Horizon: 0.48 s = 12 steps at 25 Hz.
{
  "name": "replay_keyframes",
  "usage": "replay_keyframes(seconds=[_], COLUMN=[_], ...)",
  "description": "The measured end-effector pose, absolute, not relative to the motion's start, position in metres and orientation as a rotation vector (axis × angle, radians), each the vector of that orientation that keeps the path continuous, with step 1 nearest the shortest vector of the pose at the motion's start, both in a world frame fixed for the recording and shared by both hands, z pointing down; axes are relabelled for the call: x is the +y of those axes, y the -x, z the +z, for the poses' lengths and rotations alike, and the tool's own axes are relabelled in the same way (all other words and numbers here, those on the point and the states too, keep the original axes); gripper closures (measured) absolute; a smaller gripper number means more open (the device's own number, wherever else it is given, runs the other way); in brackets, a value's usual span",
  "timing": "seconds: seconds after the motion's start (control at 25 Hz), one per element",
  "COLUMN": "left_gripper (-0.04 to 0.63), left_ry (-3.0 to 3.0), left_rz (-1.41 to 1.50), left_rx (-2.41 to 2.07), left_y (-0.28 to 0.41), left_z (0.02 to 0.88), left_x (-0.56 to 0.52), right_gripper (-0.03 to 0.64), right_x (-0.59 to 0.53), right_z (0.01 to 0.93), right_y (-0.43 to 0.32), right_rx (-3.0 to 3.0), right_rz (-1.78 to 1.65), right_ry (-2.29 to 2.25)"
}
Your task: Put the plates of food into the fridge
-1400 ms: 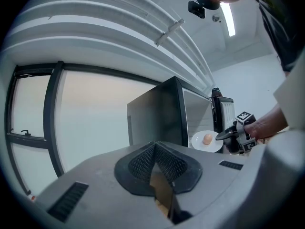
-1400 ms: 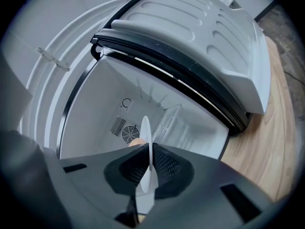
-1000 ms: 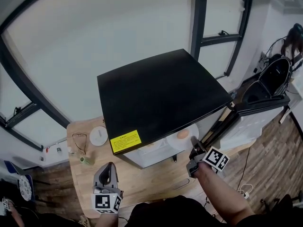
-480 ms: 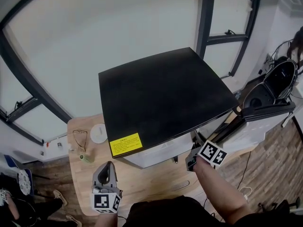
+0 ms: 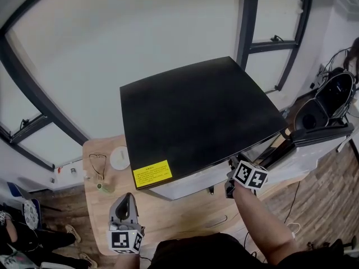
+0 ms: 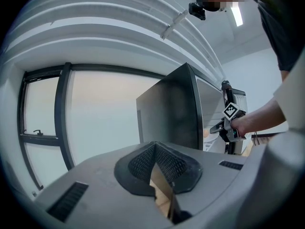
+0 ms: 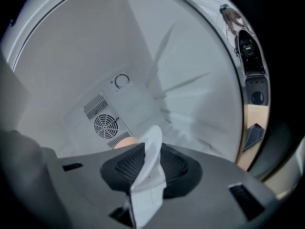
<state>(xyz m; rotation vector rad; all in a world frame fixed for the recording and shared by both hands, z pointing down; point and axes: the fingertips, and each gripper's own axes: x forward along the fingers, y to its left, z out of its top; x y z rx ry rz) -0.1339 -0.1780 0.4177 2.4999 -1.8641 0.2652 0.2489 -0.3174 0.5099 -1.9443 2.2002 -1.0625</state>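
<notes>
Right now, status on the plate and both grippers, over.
Right gripper inside fridge, jaws just been opening, plate rim between them. Left gripper shut, empty, over table. Nothing blocking seen.

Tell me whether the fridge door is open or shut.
Open. The fridge door stands swung out to the right in the head view, and the right gripper view looks straight into the white interior.

From my head view the fridge top hid its whole interior. In the right gripper view the plate showed edge-on, covering most of its food.
</notes>
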Motion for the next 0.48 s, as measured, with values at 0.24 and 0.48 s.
replay_keyframes(seconds=[0.24, 0.48], left_gripper=[0.592, 0.592], left_ry=[-2.490, -2.496], left_rz=[0.267, 0.260], left_rx=[-1.873, -1.881], left_y=[0.136, 0.135], left_z=[0.417, 0.413], left_x=[-0.178, -0.177], right_gripper=[0.485, 0.434], right_x=[-0.331, -0.331], right_z=[0.510, 0.512], right_y=[-0.254, -0.262], right_rx=[2.320, 2.404], right_rz=[-0.959, -0.808], right_ry=[2.091, 2.280])
